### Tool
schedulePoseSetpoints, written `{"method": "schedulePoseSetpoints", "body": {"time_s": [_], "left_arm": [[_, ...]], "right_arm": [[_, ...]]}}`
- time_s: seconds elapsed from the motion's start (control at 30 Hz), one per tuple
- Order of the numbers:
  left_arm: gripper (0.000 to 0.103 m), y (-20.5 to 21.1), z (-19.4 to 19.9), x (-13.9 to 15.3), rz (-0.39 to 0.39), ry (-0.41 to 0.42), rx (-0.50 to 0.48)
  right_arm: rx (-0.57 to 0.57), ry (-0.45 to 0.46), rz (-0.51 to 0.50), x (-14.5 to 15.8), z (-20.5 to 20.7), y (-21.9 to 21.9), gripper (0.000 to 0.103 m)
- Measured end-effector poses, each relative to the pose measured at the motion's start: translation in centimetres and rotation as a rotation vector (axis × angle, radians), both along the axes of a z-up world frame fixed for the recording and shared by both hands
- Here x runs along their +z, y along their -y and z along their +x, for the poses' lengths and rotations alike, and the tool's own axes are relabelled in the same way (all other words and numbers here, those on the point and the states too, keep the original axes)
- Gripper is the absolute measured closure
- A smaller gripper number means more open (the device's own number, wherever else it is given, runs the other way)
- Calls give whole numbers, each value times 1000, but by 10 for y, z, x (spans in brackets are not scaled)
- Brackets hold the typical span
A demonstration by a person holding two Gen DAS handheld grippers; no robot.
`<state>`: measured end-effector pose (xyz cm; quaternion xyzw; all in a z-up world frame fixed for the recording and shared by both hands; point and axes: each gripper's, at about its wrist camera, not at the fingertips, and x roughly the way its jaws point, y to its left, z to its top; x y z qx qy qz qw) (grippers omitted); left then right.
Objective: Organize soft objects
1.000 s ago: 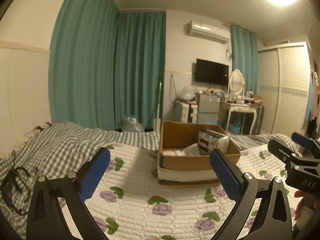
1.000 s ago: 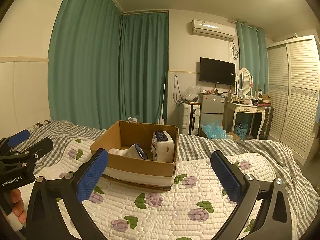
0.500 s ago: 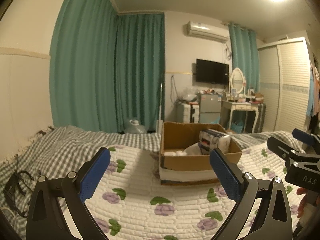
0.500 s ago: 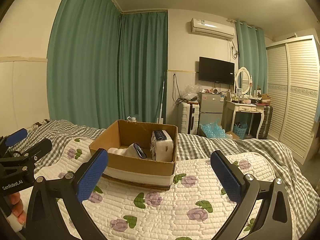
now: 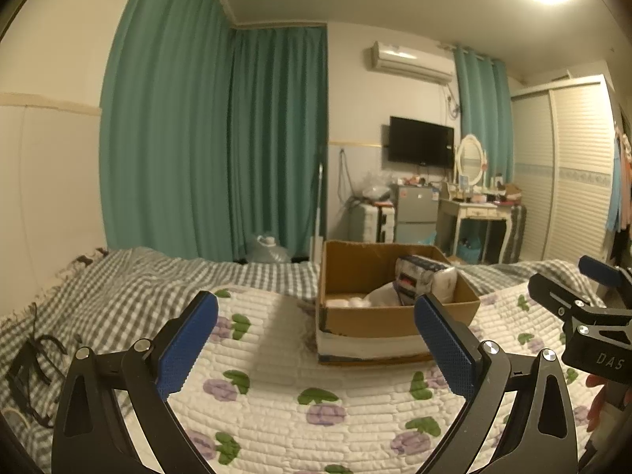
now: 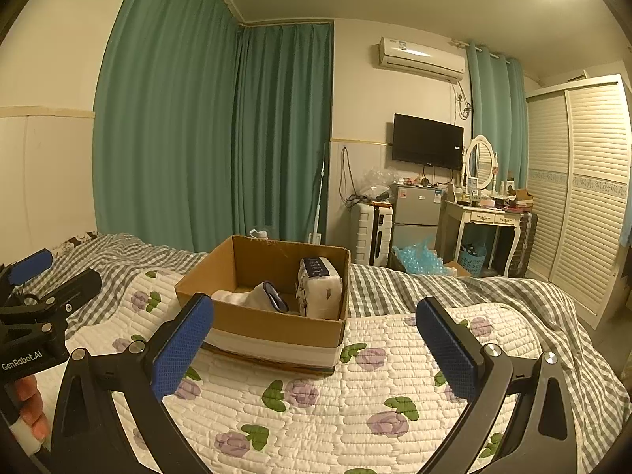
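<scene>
**Both hand-held grippers empty above the quilt, box ahead**

The left hand-held gripper (image 5: 316, 339) hangs over the bed with its blue pads (image 5: 185, 345) spread wide apart and nothing between them. The right hand-held gripper (image 6: 316, 345) is the same: pads (image 6: 446, 349) wide apart, holding nothing. Each shows at the edge of the other's view, so the two sit side by side, apart from one another.

A cardboard box (image 6: 272, 326) rests on the white quilt (image 6: 316, 410) with purple flowers, ahead of both grippers and touched by neither. From the left wrist it lies ahead and to the right (image 5: 371, 320); from the right wrist, ahead and to the left. A pale band runs around its base.

Inside the box, a wrapped tissue pack (image 6: 320, 292) stands against the right wall. Beside it to the left lies a white soft item (image 6: 245, 298) with a dark-edged part; what it is exactly is hard to tell at this distance. The left wrist view shows further white things low in the box (image 5: 347, 302).

A grey checked blanket (image 5: 130, 288) lies under the quilt and spreads past it. Green curtains (image 6: 213, 138) hang behind the bed, and a TV (image 6: 427, 141) is mounted on the far wall.
</scene>
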<state>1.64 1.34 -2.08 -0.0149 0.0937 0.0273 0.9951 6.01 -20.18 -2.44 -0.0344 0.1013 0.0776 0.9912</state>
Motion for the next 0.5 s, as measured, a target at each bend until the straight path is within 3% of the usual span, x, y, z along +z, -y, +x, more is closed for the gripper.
{"method": "schedulePoseSetpoints", "body": {"time_s": [0.5], "left_arm": [[2,-1,0,1,-7,-5,5]], "right_arm": [[-3,-4,0,-1,-1,1,0]]}}
